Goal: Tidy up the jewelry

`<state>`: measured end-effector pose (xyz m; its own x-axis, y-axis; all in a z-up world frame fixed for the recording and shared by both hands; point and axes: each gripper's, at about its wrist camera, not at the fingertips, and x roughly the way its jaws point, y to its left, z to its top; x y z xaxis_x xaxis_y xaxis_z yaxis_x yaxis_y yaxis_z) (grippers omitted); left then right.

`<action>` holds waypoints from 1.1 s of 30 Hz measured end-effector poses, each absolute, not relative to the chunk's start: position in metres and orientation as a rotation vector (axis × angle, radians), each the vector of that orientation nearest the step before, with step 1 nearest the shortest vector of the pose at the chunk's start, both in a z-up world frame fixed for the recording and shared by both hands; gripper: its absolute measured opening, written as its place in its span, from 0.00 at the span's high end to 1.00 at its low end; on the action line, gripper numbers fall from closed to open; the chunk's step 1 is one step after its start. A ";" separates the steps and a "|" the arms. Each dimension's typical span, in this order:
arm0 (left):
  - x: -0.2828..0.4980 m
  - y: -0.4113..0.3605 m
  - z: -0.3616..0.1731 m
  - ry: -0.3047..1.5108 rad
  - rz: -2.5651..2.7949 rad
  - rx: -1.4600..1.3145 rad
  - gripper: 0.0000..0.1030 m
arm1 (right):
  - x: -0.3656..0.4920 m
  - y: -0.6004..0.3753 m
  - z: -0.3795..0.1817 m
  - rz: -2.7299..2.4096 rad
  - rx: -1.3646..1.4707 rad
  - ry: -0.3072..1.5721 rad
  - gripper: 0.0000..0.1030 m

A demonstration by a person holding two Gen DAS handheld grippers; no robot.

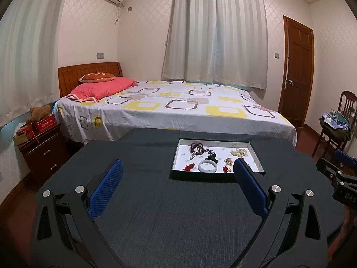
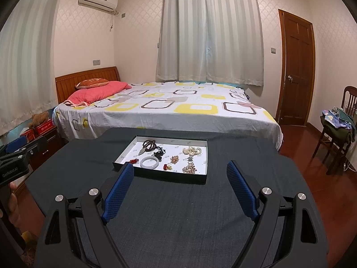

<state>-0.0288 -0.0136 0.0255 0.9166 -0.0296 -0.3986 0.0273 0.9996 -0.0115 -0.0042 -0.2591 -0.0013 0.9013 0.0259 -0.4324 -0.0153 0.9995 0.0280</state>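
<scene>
Both tongs hang wide open over the dark cloth table (image 2: 178, 212), nothing between the blue pads of either: the left gripper (image 1: 177, 169) with its right pad tip overlapping the near right corner of the tray in its own view, the right gripper (image 2: 180, 171) with its left pad tip against the tray's near left corner. Just ahead of both lies the shallow dark-rimmed tray (image 2: 160, 177), and all the jewelry sits inside it on the white lining. Nearest the tongs is the pale bangle (image 2: 150, 162), with a small red piece (image 2: 133, 161) to its left and another red and gold piece (image 2: 167, 167) to its right. Further right is a beaded cluster (image 2: 189, 169); beyond it, a cream bead heap (image 2: 191, 151); and at the far left a dark bead strand (image 2: 149, 144) tangled toward a black pendant (image 2: 158, 154). Here is the worry: those pads are broad and the pieces small and close together, so a pinch could catch two at once or drag a trailing strand along. The bangle looks smooth and could squirt out of a squeeze. Come in low and a fingertip may strike the tray's rim and shove the whole light tray across the cloth. Behind it all stands the bed (image 2: 169, 111).
</scene>
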 end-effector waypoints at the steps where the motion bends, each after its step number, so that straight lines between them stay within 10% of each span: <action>1: -0.029 -0.014 0.026 0.411 -0.028 -0.005 0.06 | -0.004 -0.259 -0.001 0.022 0.025 0.447 0.20; 33: -0.028 -0.014 0.020 0.423 -0.028 -0.018 0.06 | -0.004 -0.257 -0.002 0.026 0.024 0.449 0.20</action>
